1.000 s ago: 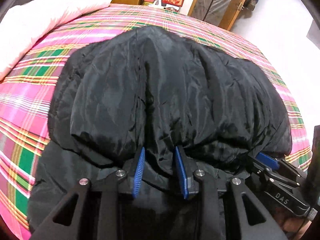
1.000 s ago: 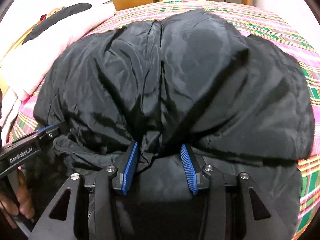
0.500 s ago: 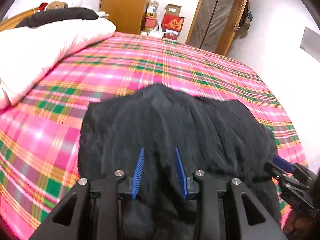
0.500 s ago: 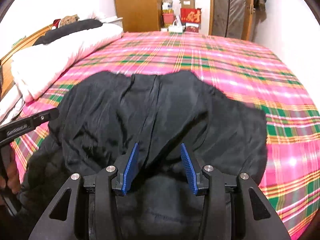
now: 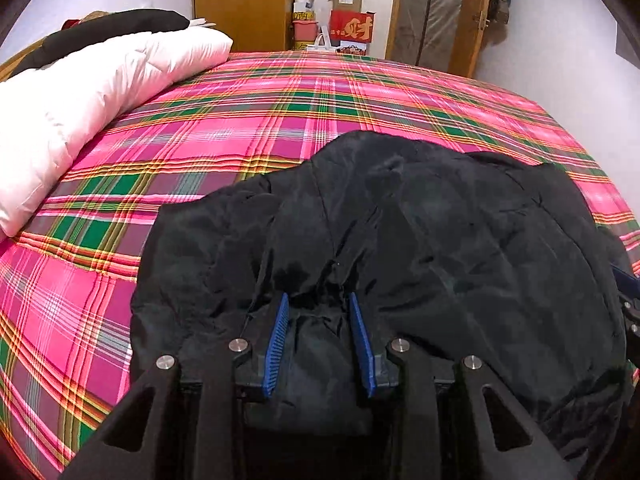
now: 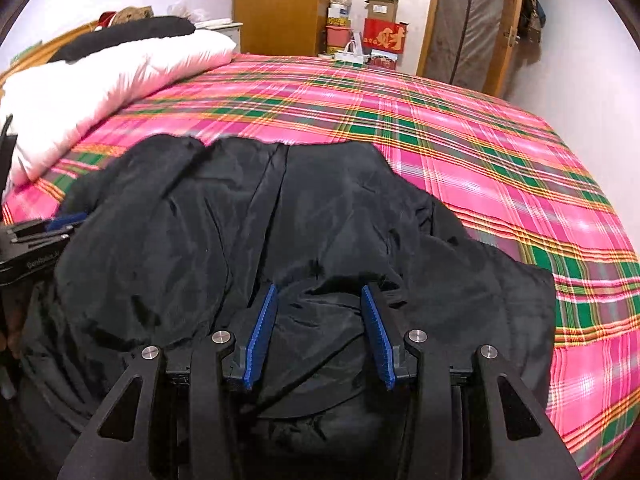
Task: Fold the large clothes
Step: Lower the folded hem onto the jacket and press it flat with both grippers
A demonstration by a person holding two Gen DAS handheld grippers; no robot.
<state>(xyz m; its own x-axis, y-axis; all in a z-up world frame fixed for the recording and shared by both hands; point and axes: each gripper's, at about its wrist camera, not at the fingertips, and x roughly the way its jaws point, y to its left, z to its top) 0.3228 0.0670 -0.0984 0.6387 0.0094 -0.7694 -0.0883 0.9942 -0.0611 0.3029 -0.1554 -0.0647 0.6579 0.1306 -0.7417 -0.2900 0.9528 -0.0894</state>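
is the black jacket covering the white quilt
No, the black jacket lies on the plaid bedspread, apart from the white quilt at the bed's far left.

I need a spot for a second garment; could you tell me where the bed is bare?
Bare plaid bedspread lies beyond the black jacket up to the far edge, and between jacket and white duvet. The near side is crowded: jacket and both grippers.

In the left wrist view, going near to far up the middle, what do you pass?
Left hand-held gripper → black jacket bunched between its fingers → pink plaid bedspread → red box by the far wall.
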